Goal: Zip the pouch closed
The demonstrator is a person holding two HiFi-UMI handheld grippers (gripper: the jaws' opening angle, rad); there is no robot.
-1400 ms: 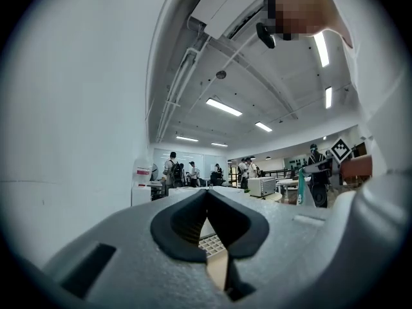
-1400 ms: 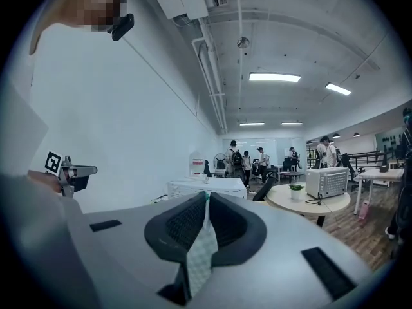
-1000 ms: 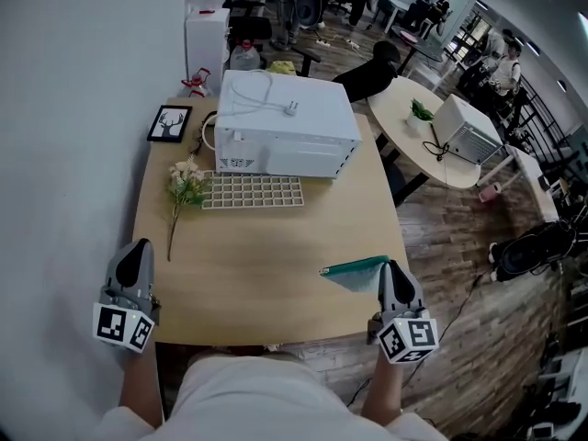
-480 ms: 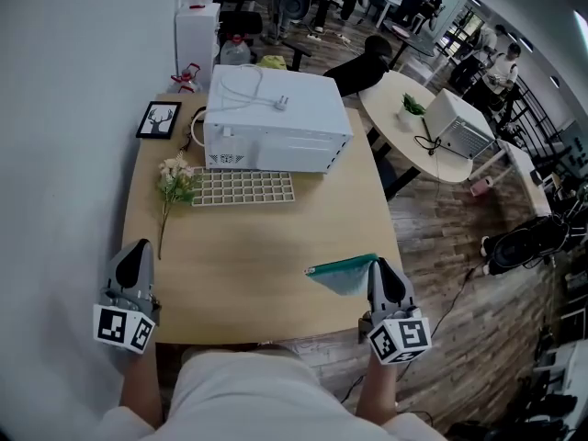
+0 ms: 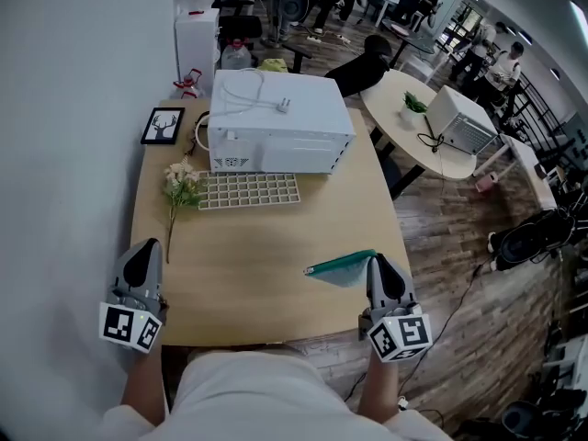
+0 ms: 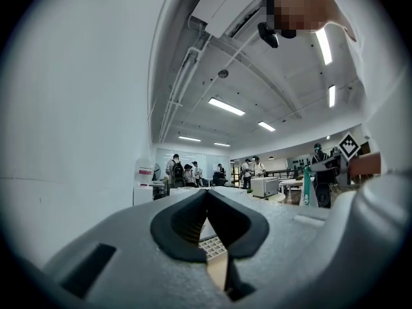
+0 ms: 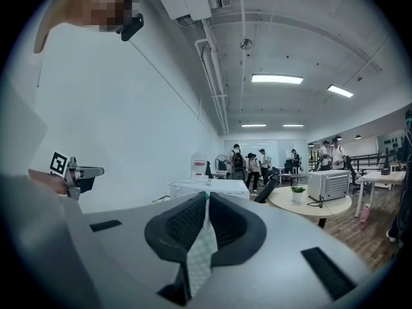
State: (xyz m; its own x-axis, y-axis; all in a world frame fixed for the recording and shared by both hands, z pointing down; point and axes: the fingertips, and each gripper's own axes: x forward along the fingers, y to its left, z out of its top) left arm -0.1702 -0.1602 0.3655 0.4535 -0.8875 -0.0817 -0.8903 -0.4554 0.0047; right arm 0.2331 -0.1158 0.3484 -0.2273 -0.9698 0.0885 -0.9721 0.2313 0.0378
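**Teal flat fabric pouch (image 5: pixel 342 269) held, zipping yet to start**

At lower left of the head view, the left gripper (image 5: pixel 141 251) is closed on nothing, beside the light wooden table (image 5: pixel 248 246). At lower right, the right gripper (image 5: pixel 379 266) pinches the pouch's near end, and the rest of it reaches leftward over the table's corner. Neither has shifted this past second. I judge the zip pull still needs grasping.

White wall (image 5: pixel 64 108), wooden floor (image 5: pixel 459 246), round table (image 5: pixel 413 136)
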